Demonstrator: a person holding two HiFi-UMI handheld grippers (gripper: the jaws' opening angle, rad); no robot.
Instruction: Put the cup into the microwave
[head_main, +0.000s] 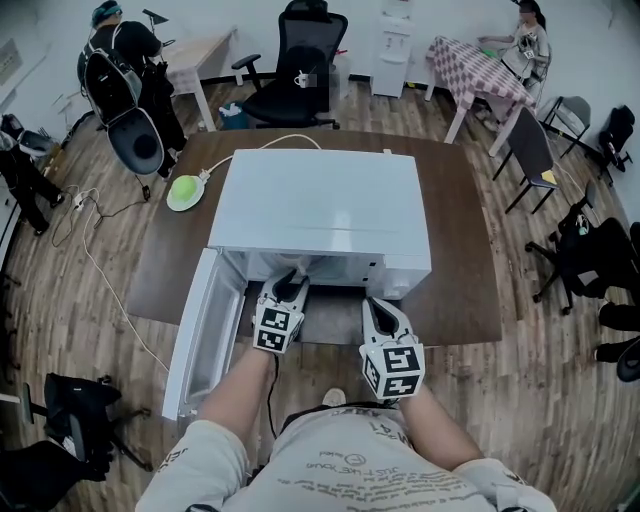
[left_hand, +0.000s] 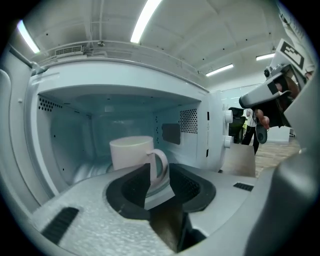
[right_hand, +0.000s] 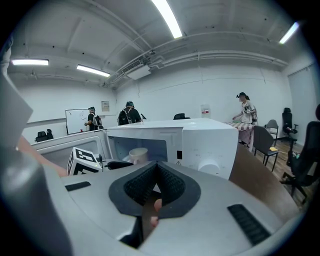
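White handled cup (left_hand: 131, 152) upright inside microwave (left_hand: 75, 125); left tool (left_hand: 158, 171) open, right tool (right_hand: 156, 169) closed, empty.

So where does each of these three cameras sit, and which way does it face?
Head view: on the person's head, looking steeply down at the open microwave on the table; forearms, left gripper and right gripper show.
Left gripper view: on the left gripper, looking along its open jaws into the microwave at the cup.
Right gripper view: on the right gripper, facing the microwave's front past its closed jaws; the left gripper shows.
Shared: both gripper views show the cup inside the microwave.
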